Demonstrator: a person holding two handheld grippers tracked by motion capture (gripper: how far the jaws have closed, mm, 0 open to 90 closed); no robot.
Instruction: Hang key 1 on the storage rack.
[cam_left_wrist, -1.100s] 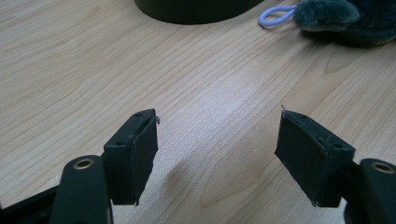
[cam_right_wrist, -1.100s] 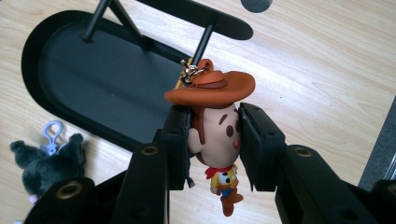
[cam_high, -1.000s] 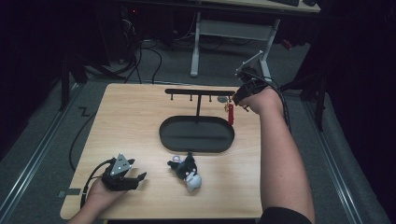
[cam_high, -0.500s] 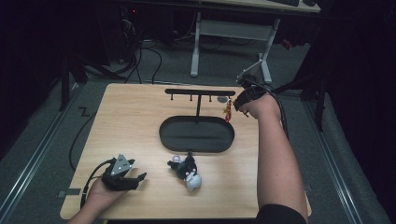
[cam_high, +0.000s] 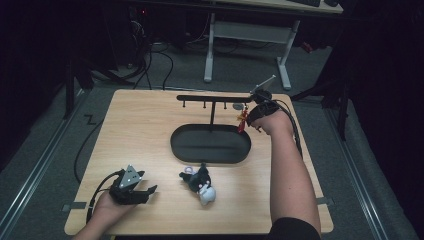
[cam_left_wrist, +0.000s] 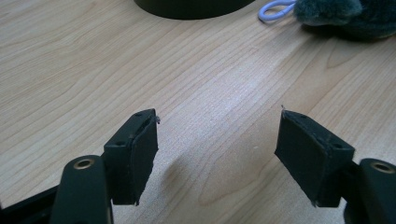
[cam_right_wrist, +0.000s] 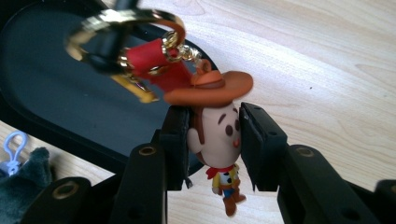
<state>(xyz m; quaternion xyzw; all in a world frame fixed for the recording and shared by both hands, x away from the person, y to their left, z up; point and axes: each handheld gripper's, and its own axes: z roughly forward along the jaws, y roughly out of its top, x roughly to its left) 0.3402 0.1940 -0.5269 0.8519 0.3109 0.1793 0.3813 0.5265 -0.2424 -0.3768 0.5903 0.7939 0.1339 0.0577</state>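
Right tongs (cam_right_wrist: 212, 140) clamped on the head of a cowboy keychain (cam_right_wrist: 217, 135), pads pressing both cheeks, body dangling below the jaws, red strap and gold ring (cam_right_wrist: 119, 35) flopping above them. In the high view, right tongs (cam_high: 250, 117) near the end of the black hook rack (cam_high: 212, 98), just beyond the dark oval tray (cam_high: 210, 145).

Risks, as a judgement: grip only on a smooth rounded head, so a slip or twist out of the pads likely if bumped. Loose, swinging ring hard to thread onto a peg; a catch on the rack bar could tug the figure free, or tip the rack. Drop would land in the tray or on the table.

Left tongs (cam_high: 131, 189) wide open, holding nothing, resting low over bare wood, with the plush toy (cam_left_wrist: 336, 16) ahead of the jaws.

Count: two tongs, one cowboy keychain, one plush toy with a pale clip (cam_left_wrist: 275, 9), one rack, one tray, one small grey item (cam_high: 237, 106) hanging from the rack, too small to identify.
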